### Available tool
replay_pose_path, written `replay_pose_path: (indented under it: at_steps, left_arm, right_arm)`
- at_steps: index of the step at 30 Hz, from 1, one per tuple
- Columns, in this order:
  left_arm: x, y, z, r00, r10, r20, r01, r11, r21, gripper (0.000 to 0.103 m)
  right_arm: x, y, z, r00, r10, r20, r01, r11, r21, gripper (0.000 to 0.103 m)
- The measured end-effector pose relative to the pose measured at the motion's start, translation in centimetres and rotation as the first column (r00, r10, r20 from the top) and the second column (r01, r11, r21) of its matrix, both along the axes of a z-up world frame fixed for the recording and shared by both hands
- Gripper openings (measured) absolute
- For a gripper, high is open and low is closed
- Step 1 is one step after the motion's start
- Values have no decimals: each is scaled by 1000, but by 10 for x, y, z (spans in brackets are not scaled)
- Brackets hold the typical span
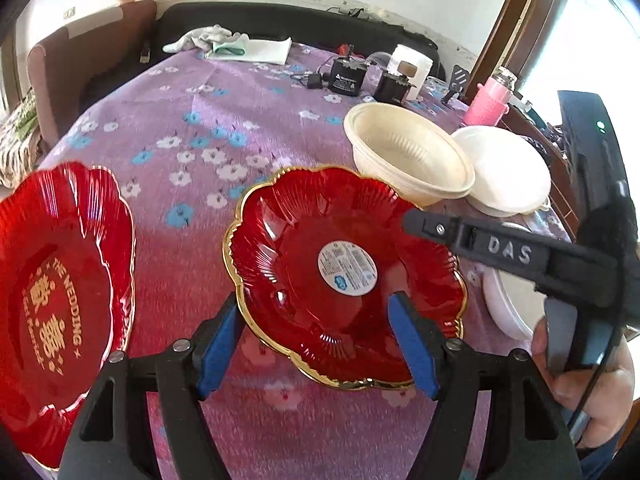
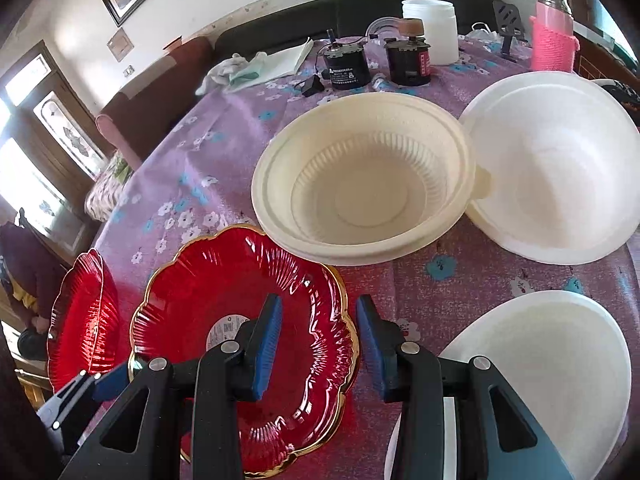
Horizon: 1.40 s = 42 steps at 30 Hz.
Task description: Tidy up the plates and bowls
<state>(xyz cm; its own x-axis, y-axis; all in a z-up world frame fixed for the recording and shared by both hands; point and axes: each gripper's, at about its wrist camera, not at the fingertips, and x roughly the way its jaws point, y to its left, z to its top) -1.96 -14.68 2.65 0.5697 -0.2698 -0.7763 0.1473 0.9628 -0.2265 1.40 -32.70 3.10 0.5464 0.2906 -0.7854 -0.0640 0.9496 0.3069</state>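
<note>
Blue-padded fingers of the left gripper [image 1: 316, 344] fill the bottom of its view, jaws apart, hovering over the near rim of a red plate with a gold edge [image 1: 344, 276]. Nothing is pinched; the pads look clear of the rim, though how high above it I cannot tell.

Right gripper [image 2: 316, 344] hangs over the same plate's right side, jaws partly open around the rim, one pad above the plate, the other above the purple flowered cloth [image 2: 416, 280]. No grip there either, as far as shows.

Second red plate [image 1: 60, 300], with gold lettering, sits at the left, near the table edge, well apart from the first. Cream bowl [image 2: 360, 176] stands just behind the first plate, a white bowl [image 2: 552, 172] touching its right side. Another white bowl [image 2: 552, 360] lies near the right gripper, cut off at the frame.

Step in hand, as I judge it: sorting the red plates, likely stacking them. Next move calls for one gripper to close on a scalloped rim and lift without tipping; glossy plastic may slip.

Hard to make out: whether the lettered plate is one or a stack. Dark gadgets, a white jar and a pink bottle [image 1: 488, 104] stand far back.
</note>
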Motion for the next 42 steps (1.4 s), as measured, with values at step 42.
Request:
replay_pose_path:
  at_steps: [42]
  left_arm:
    - [30,-2,-8,995,74,59,-83,981,172,47]
  right_arm:
    - [-5,-4,6,998,-21,55,22,1000,-17,15]
